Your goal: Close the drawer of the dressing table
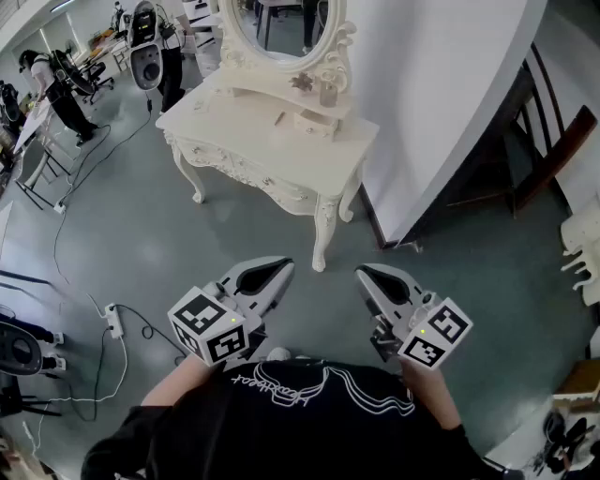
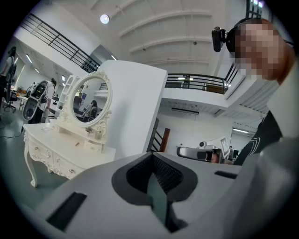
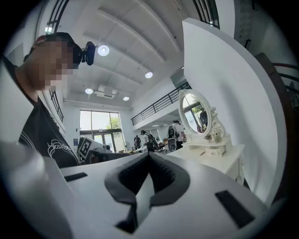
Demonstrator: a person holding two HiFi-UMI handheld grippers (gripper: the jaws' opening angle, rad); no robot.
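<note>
Left gripper (image 1: 279, 269) and right gripper (image 1: 367, 276) closed on nothing, well apart from the drawer (image 1: 316, 124)
It seems to jut out under the mirror (image 1: 281, 23) on the surface (image 1: 253, 141); an off-centre push could skew and jam it.

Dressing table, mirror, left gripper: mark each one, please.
dressing table (image 1: 272, 150), head view, bare part of the tabletop.
mirror (image 1: 281, 23), head view, the glass.
left gripper (image 1: 281, 270), head view, tips of its shut jaws.
</note>
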